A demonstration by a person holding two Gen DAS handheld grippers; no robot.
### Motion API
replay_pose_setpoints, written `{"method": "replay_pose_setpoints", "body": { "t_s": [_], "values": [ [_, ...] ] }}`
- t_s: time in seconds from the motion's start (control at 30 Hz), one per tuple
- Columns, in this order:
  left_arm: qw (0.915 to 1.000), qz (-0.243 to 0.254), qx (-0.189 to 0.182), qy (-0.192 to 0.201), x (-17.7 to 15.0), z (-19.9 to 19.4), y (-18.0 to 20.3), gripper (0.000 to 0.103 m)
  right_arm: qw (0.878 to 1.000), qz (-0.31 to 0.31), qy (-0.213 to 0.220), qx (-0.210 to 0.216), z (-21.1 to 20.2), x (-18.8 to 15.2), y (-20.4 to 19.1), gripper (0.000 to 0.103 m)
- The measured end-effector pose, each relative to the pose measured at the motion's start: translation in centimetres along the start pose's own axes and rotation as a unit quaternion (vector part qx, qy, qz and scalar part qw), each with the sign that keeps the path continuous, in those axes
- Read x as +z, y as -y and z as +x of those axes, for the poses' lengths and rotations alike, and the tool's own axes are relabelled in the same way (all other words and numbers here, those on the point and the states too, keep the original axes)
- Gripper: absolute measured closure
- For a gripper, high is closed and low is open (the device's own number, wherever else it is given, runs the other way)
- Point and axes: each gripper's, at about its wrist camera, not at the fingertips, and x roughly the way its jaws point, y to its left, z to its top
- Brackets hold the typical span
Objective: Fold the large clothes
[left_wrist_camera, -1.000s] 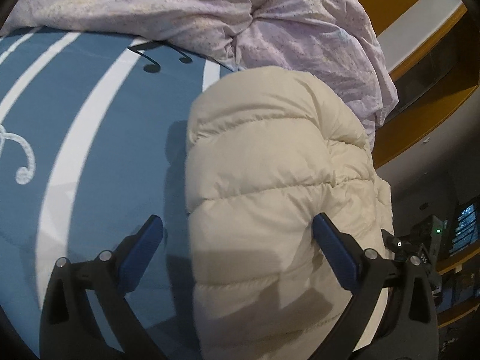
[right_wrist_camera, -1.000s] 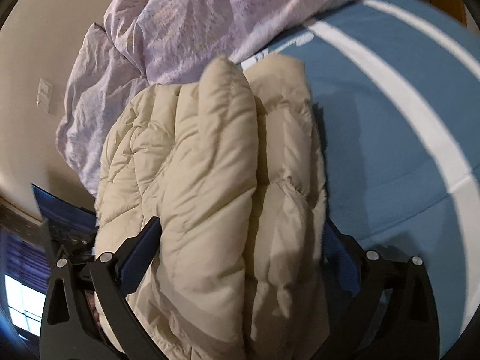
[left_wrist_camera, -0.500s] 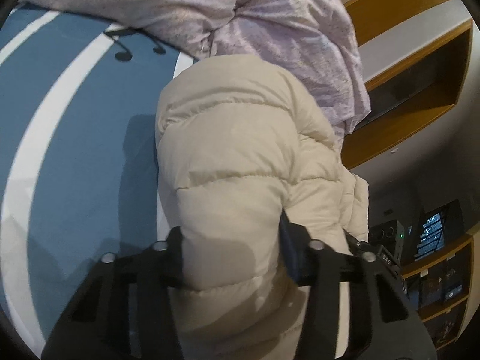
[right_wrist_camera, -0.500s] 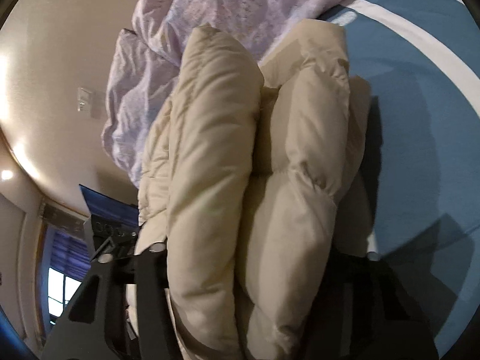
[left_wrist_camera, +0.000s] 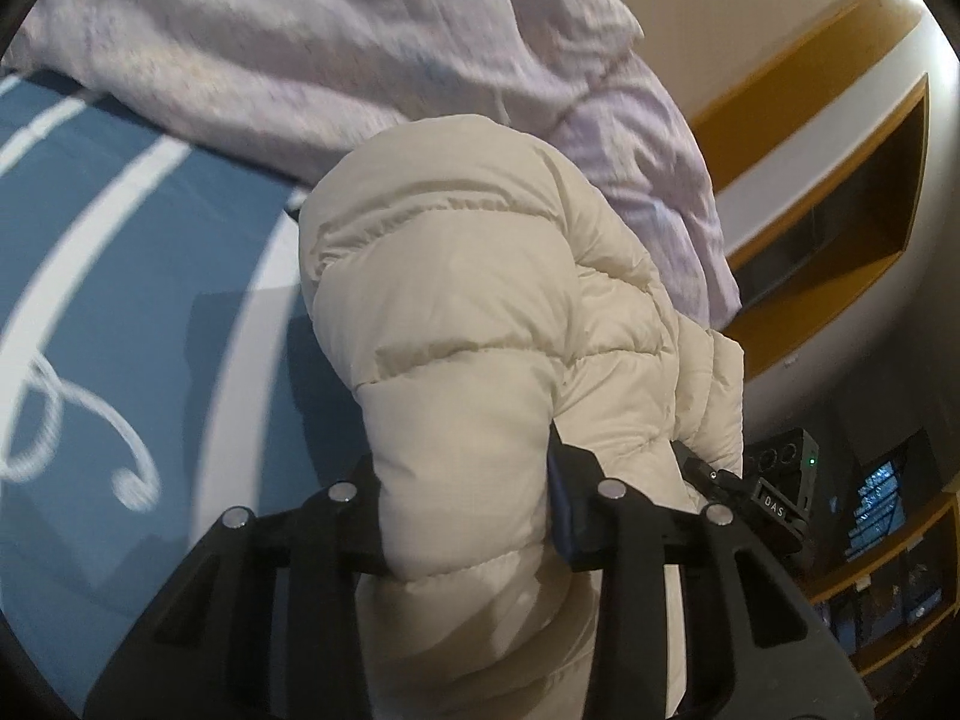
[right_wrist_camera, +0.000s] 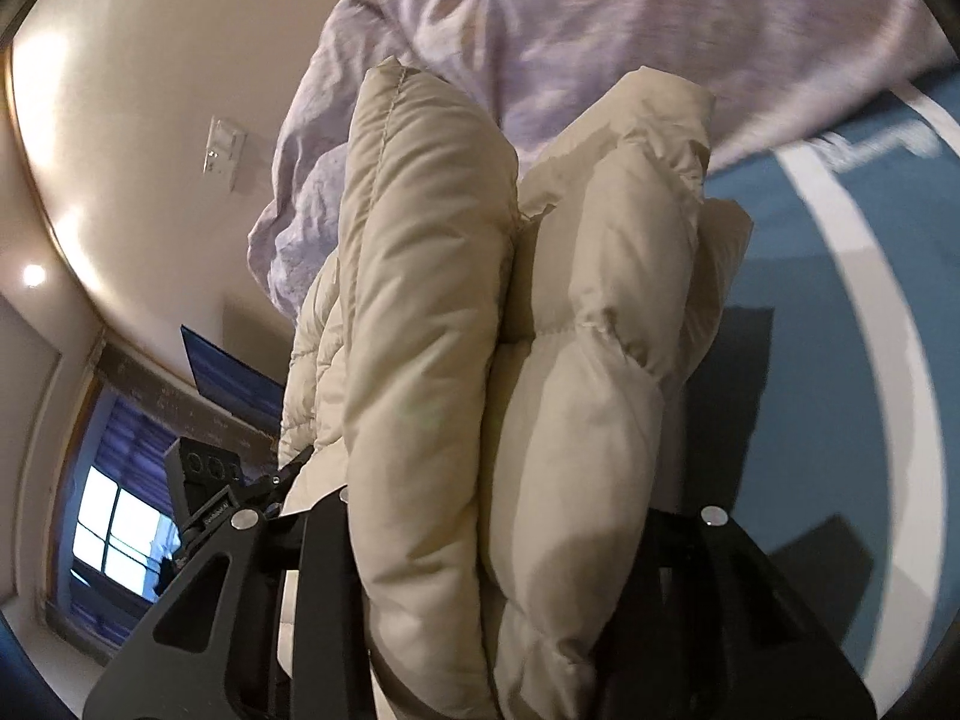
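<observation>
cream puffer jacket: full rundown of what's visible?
The cream puffer jacket is quilted in stitched, padded channels of matte, slightly shiny fabric. It is bunched into thick folded layers. Both grippers are shut on it: left gripper on one padded roll, right gripper on two stacked layers. It looks lifted above the blue bedsheet, with the lilac duvet behind.

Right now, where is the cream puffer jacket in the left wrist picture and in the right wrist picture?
Left wrist: the jacket fills the centre, pinched by the left gripper at the bottom.
Right wrist: the jacket stands in two thick folds at centre, clamped by the right gripper.
Shared landmark: the lilac quilt lies behind it in both.
</observation>
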Motion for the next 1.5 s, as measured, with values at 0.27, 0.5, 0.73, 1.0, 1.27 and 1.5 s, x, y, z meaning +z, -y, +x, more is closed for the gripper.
{"method": "replay_pose_setpoints", "body": {
  "t_s": [0.27,0.5,0.73,1.0,1.27,1.5],
  "values": [
    [0.9977,0.026,0.062,0.014,3.1,0.9,-2.5,0.065,0.998,-0.031,-0.011,-0.047,5.0,1.4,0.1,0.069],
    [0.9934,0.044,0.105,0.012,3.1,2.4,-4.1,0.055,0.993,-0.042,-0.009,-0.114,5.4,1.1,0.9,0.041],
    [0.9762,0.078,0.197,0.046,2.9,0.3,-2.6,0.033,0.974,-0.081,0.056,-0.202,1.2,0.4,-1.9,0.032],
    [0.9574,0.128,0.246,0.080,2.5,-1.1,0.5,0.025,0.948,-0.184,0.087,-0.243,2.4,-1.2,-8.4,0.032],
    [0.9329,0.200,0.285,0.093,1.5,-0.1,4.4,0.016,0.927,-0.256,0.075,-0.265,5.8,-2.9,-11.0,0.033],
    [0.9240,0.220,0.301,0.085,0.8,1.4,4.7,0.015,0.922,-0.259,0.081,-0.275,6.1,-3.5,-10.5,0.033]
  ]
}}
